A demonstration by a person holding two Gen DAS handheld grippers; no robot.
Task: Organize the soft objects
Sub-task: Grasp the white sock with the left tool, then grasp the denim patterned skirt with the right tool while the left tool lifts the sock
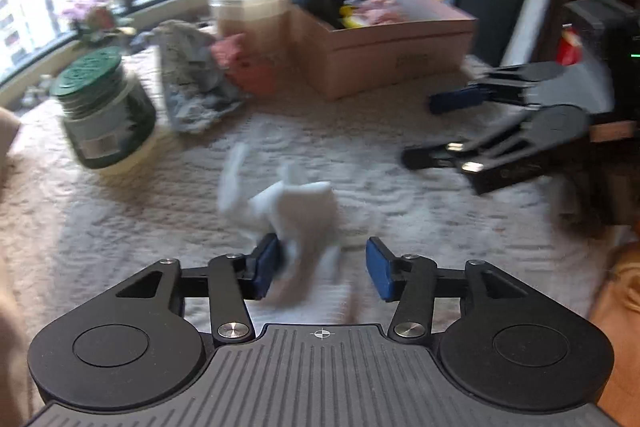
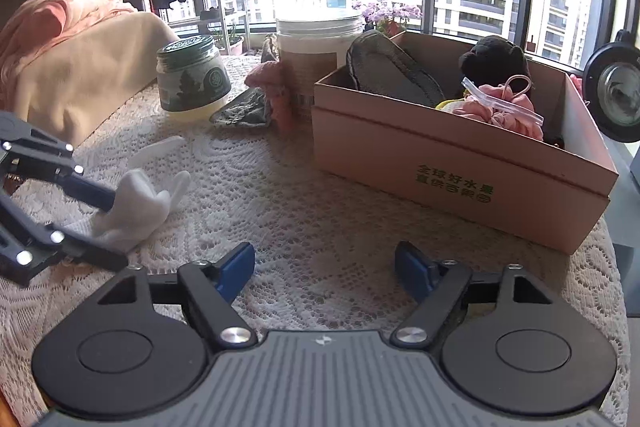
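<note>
A white soft cloth item (image 1: 288, 215) lies bunched on the lace tablecloth. My left gripper (image 1: 324, 269) is open around its near end, the left pad touching it; the view is motion-blurred. In the right wrist view the cloth (image 2: 136, 207) sits between the left gripper's fingers (image 2: 92, 193). My right gripper (image 2: 325, 269) is open and empty above the table; it also shows in the left wrist view (image 1: 424, 129). A cardboard box (image 2: 460, 163) holds a black plush toy (image 2: 494, 61), a pink cloth (image 2: 504, 107) and a grey insole (image 2: 392, 71).
A green-lidded jar (image 2: 192, 79), a tall clear canister (image 2: 316, 59), a grey rag (image 2: 244, 113) and a pink knit item (image 2: 276, 87) stand behind the cloth. Beige and pink fabric (image 2: 72, 59) is piled at the left. A round lamp (image 2: 616, 91) is at the right.
</note>
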